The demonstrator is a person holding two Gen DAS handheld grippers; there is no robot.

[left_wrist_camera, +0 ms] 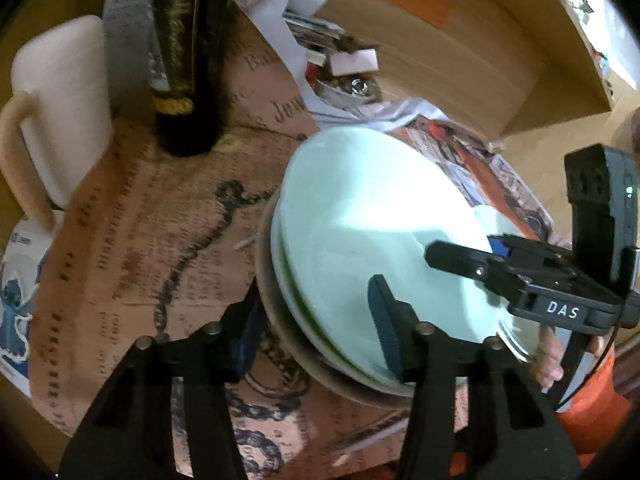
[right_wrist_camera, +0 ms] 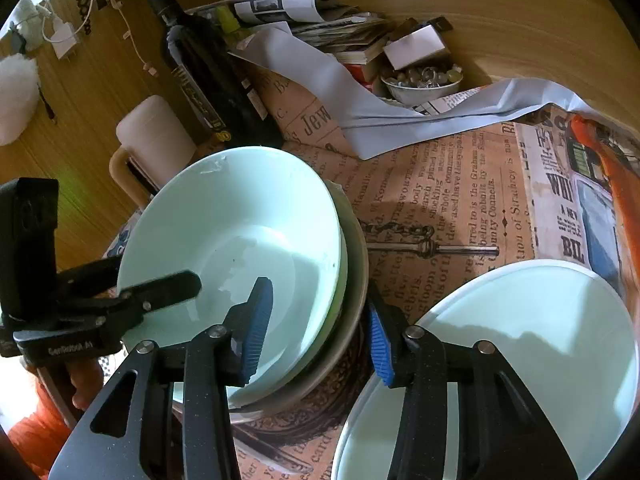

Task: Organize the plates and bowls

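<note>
Surface [right_wrist_camera: 460,208], newsprint-covered, cluttered.
Separate pale bowl [right_wrist_camera: 520,352], near right, apart from stack; judged still to be added.
Stack of bowls [right_wrist_camera: 240,232], mint bowl uppermost, nested in greenish and beige ones; stacking judged mostly done.
Left gripper [left_wrist_camera: 316,320], part-open, straddling stack's near rim; contact unclear.
Right gripper [right_wrist_camera: 320,328], part-open, straddling stack's right rim; contact unclear.
Dark bottle [right_wrist_camera: 208,68], behind.
</note>
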